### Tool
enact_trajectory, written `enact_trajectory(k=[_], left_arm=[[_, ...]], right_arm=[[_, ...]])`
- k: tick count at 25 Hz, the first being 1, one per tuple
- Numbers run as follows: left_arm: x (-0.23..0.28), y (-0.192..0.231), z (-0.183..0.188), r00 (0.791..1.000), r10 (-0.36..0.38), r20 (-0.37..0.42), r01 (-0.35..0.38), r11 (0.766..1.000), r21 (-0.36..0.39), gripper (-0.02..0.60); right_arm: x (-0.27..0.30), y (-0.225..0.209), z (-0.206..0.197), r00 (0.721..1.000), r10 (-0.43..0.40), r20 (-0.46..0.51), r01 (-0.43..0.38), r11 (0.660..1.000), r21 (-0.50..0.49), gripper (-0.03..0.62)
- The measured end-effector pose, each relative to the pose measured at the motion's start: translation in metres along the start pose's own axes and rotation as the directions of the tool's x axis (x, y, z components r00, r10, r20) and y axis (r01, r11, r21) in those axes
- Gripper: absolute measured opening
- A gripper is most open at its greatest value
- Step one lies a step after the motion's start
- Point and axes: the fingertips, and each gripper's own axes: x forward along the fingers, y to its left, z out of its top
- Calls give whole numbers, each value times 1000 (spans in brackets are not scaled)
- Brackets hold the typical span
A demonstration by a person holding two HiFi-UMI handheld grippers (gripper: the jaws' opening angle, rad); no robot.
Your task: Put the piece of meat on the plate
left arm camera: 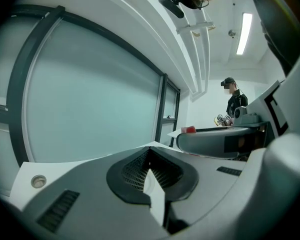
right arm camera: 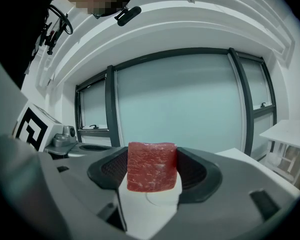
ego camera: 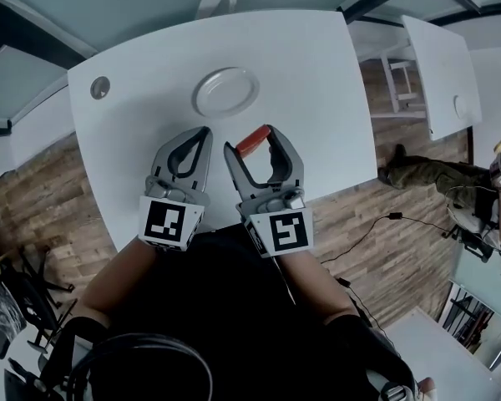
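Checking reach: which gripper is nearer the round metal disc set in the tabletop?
Left. The left gripper, shut and empty, lies toward the person from the disc; the right gripper, holding the piece of meat, is farther right.

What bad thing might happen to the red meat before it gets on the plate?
1. The right hand-held gripper pinches the piece of meat only at its jaw tips, so it might slip out and land on the table, short of the plate.
2. The plate looks shallow, so meat let go from too high may slide off it.
3. The shut left hand-held gripper sits close beside the right one and could bump it.
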Motion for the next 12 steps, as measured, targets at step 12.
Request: enact_trajectory(k=[12], left_arm=[[27, 20, -26, 998, -2, -64, 1, 1000, -7, 2]], right_arm=[[33, -10, -42, 995, 3, -95, 0, 1000, 24, 293]])
